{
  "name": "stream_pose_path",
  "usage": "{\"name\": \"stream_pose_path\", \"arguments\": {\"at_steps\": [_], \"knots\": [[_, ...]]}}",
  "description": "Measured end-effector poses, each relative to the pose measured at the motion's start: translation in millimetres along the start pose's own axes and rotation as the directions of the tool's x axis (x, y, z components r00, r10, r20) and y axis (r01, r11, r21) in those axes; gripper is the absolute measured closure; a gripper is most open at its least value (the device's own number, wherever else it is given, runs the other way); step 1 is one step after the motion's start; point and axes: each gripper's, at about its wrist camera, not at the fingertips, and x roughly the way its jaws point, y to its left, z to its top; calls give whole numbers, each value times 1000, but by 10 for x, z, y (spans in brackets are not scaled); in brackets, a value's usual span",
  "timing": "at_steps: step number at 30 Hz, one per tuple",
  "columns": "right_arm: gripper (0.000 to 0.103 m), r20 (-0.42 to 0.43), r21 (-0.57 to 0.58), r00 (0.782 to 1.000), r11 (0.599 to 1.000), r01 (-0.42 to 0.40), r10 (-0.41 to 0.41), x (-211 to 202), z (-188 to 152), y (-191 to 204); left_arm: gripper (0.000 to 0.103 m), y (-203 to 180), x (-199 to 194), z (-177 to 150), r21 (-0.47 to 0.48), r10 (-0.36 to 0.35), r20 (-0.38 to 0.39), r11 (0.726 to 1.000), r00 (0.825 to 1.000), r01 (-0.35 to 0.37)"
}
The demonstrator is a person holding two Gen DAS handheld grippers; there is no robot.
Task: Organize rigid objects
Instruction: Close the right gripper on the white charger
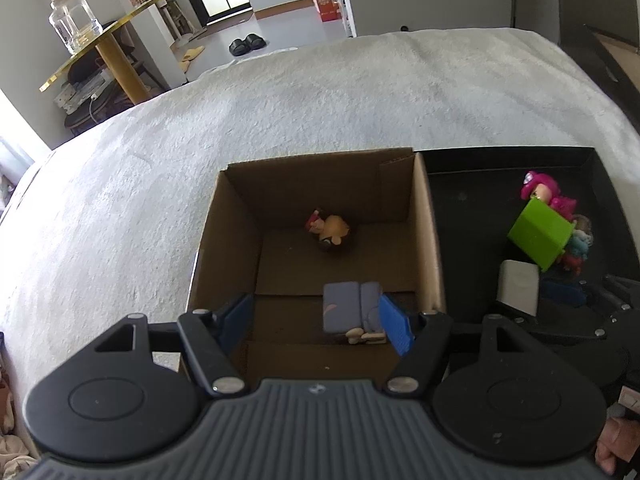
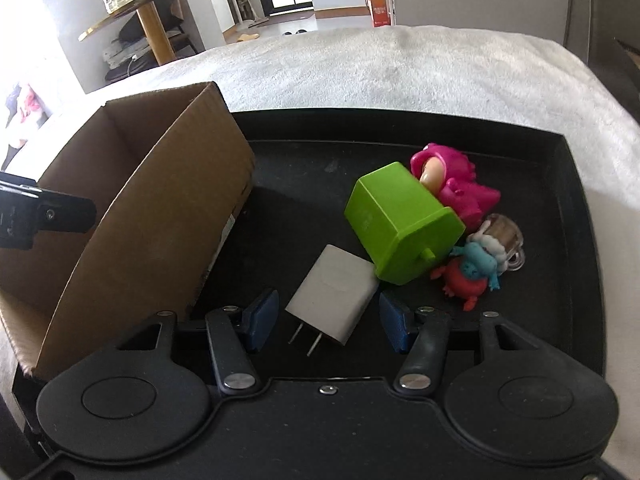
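My left gripper [image 1: 318,320] is open above the cardboard box [image 1: 430,240]. A grey-purple toy figure [image 1: 352,312] lies inside the box beside the right finger [image 1: 396,330], apart from the left one. A small brown-haired figurine [image 1: 332,232] lies deeper in the box. My right gripper [image 2: 326,320] is open low over the black tray [image 2: 576,240], its fingers on either side of a white wall charger [image 2: 334,298] without touching it. A green box [image 2: 400,224], a pink figurine [image 2: 460,184], a red and blue toy [image 2: 472,276] and a clear keychain [image 2: 504,240] lie in the tray.
The box [image 2: 152,216] and tray [image 1: 500,160] sit side by side on a white fuzzy cover [image 1: 280,100]. A gold-edged side table [image 1: 108,44] with a glass jar [image 1: 74,22] stands beyond the far left.
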Motion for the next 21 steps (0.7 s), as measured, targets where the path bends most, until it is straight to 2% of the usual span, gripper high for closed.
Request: {"name": "stream_pose_path", "arguments": {"at_steps": [5,12,21], "knots": [[47,15,-20,1000,1000,23,-23,48,-5,59,34,20,74,11,2,20,-15,1000,1000,-20],[60,9,-35,998,998,61,-61,-23,-51,29,34,-17,105,-7,16,28,-17,999,999,-28],[61,6,-39,995,994,102,-101,-84,-119,-10,34,-36,74,-56,32,34,-17,999,999,-34]]}}
